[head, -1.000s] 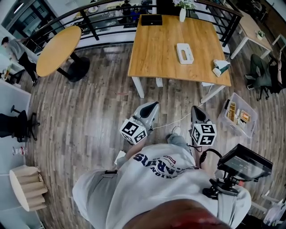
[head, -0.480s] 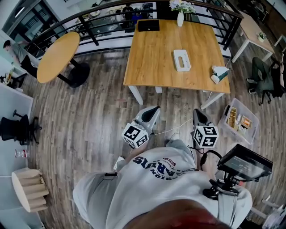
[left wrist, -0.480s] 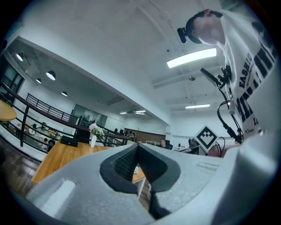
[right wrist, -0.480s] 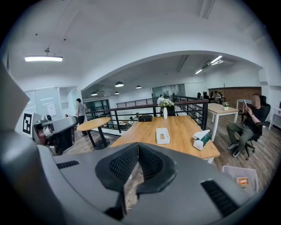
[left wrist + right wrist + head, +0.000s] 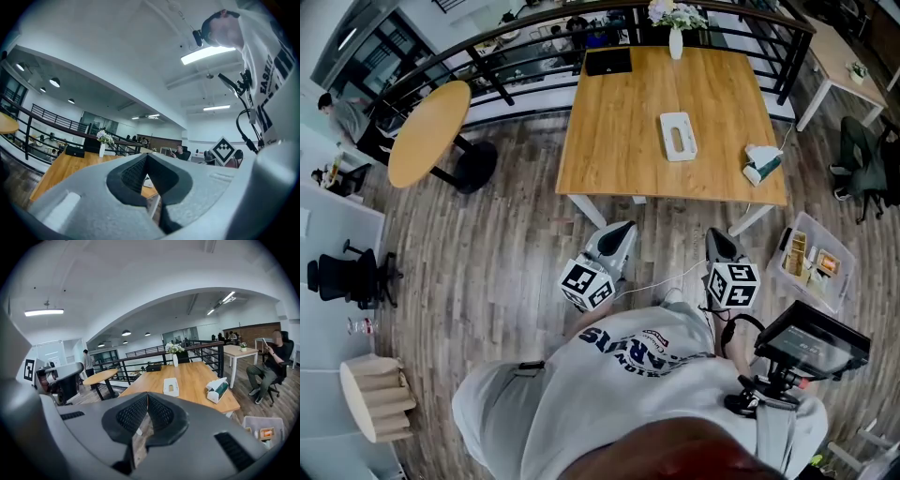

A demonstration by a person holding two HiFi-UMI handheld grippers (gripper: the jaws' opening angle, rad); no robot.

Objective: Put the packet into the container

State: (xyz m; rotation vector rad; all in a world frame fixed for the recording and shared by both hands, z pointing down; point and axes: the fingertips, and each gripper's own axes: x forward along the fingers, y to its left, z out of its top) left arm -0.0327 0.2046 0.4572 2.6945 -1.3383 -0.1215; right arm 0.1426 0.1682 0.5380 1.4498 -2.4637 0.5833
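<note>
The left gripper (image 5: 622,231) and right gripper (image 5: 716,236) were clenched empty mid-frame, below the table (image 5: 619,141).

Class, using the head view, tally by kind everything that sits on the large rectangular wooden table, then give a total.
Black case: 1
Vase with flowers: 1
White tissue box: 1
Green-and-white packet: 1
Total: 4
</note>
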